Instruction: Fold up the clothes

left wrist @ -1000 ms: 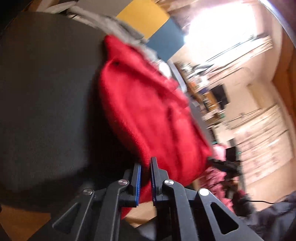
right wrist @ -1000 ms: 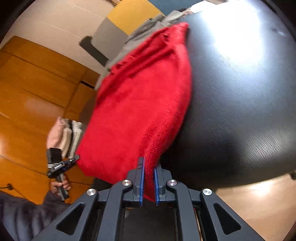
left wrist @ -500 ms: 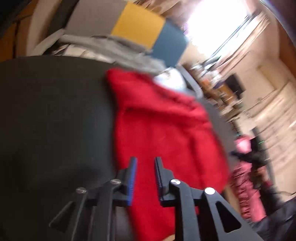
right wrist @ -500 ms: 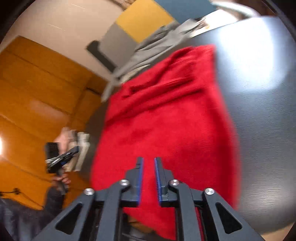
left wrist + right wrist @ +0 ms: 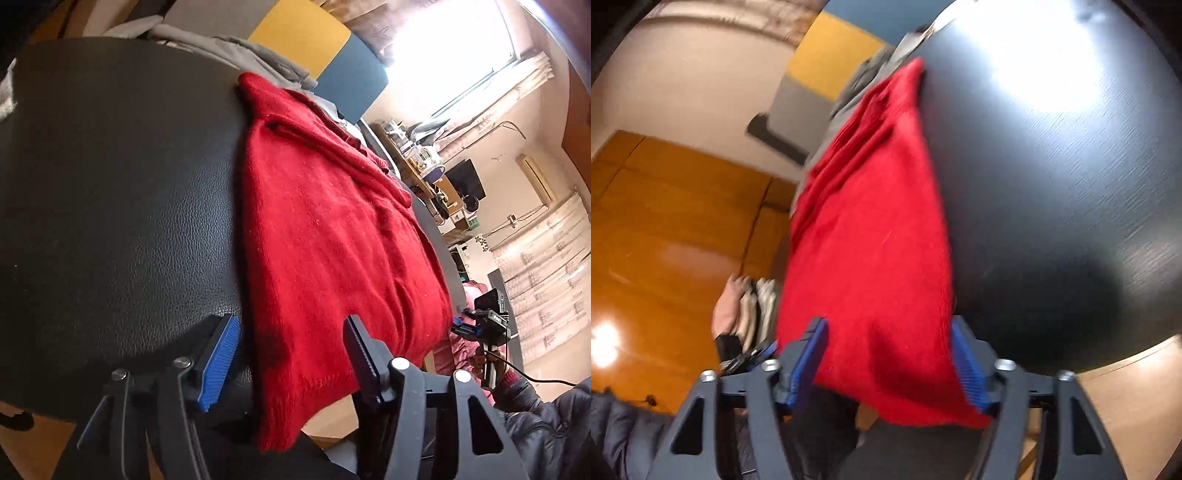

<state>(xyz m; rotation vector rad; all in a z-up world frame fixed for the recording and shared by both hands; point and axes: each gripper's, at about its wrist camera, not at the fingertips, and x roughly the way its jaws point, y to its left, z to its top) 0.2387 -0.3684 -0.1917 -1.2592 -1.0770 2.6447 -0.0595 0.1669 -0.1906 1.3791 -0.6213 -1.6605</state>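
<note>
Hovering with both jaws spread wide, gripping nothing.
My left gripper (image 5: 291, 360) and right gripper (image 5: 890, 363) straddle the near hem of the red sweater (image 5: 332, 236), which lies lengthwise on the black counter (image 5: 110, 184); that hem overhangs, so I fear it slipping off.

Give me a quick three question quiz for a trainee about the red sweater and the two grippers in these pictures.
1. True or false: the left gripper is clamped shut on the red sweater.
2. Which surface does the sweater lie on? A) black table B) wooden floor C) yellow chair
3. Fill in: the sweater's near hem hangs over the table's ____.

Key: 1 false, both it and the right gripper stand open astride the hem. 2 A. 3 edge.
</note>
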